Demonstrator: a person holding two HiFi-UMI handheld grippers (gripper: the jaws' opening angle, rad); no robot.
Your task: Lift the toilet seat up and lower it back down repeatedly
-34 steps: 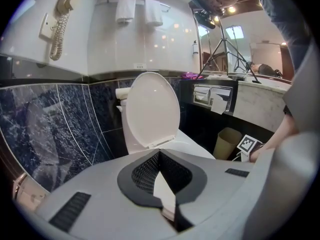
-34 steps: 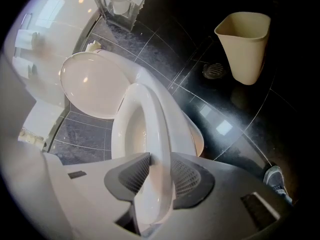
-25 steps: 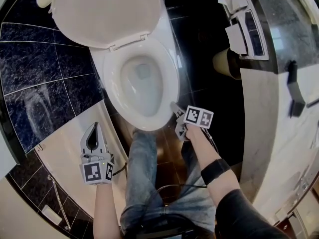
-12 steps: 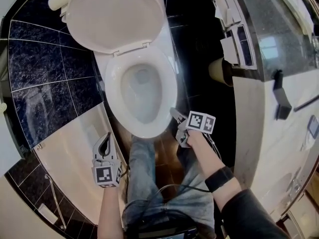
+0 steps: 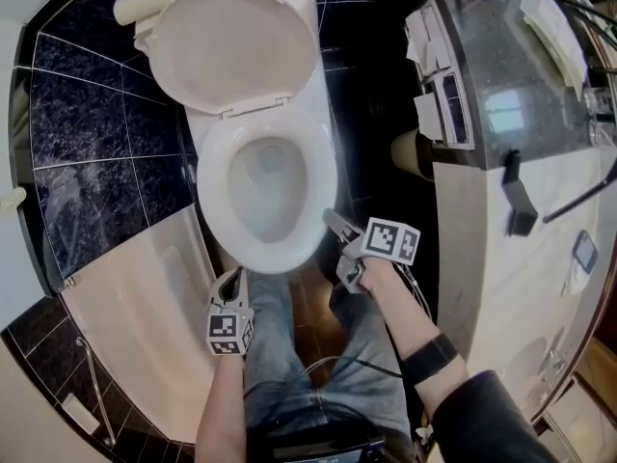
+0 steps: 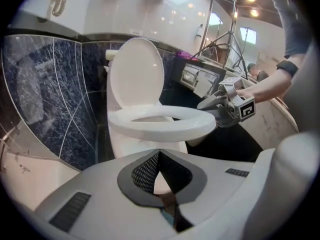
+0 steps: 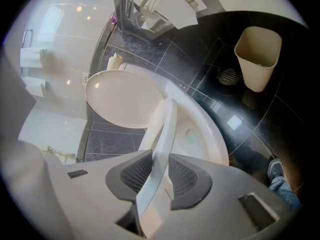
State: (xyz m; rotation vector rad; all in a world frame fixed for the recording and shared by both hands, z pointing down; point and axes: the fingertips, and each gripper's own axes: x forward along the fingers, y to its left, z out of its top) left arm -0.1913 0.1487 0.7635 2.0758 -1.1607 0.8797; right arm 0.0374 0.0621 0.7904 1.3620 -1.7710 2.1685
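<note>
Right tool, jaws just closing, clamps front rim of toilet seat, centre frame, tilted off bowl for lift; left tool, lower centre, pinched shut, empty, spare; lid upright behind

To me the toilet seat looks smooth, glossy white plastic; the floor tiles shine polished black; the bin is matt beige plastic.
</note>
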